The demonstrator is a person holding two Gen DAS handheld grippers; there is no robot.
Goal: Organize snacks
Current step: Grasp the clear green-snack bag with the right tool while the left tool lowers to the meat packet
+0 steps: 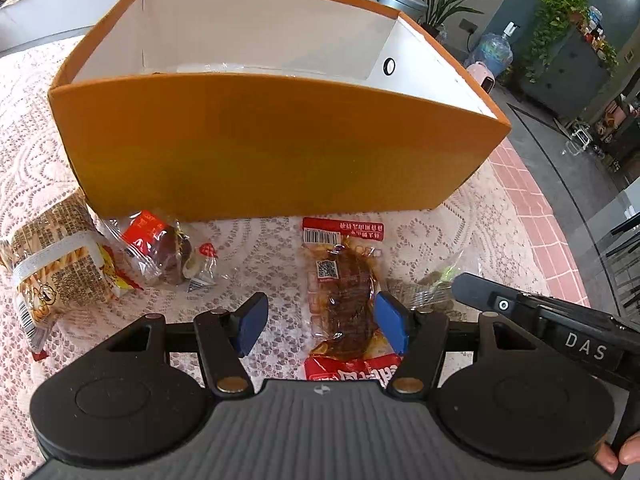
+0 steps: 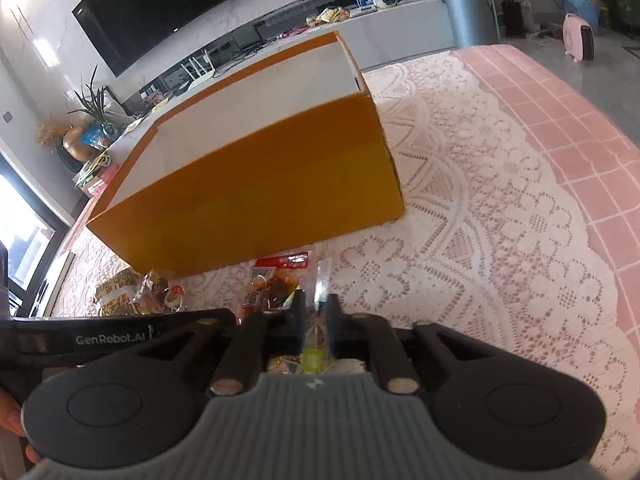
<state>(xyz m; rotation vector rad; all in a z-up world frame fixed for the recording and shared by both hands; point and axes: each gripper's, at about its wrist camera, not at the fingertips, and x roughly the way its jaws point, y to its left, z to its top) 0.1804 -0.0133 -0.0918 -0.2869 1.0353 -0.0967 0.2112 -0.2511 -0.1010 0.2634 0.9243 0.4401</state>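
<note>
In the left wrist view my left gripper (image 1: 320, 322) stands open just above a brown braised-meat pack (image 1: 340, 292) with red ends, and its blue pads (image 1: 390, 326) straddle the pack without pressing it. To the right, my right gripper (image 1: 460, 286) reaches onto a clear packet with green print (image 1: 436, 280). The right wrist view shows that gripper (image 2: 316, 304) shut on this clear green packet (image 2: 318, 280), which sticks up between the fingers. Behind the snacks stands the open orange box (image 1: 280, 148), white inside, also seen as the orange box (image 2: 260, 200) from the right wrist.
A biscuit pack (image 1: 52, 268) and a clear wrapper with a red label and dark cake (image 1: 160, 252) lie at the left, in front of the box. A clear bag (image 1: 224, 67) lies inside the box. White lace (image 2: 480, 240) covers a pink checked cloth; the table edge curves at the right.
</note>
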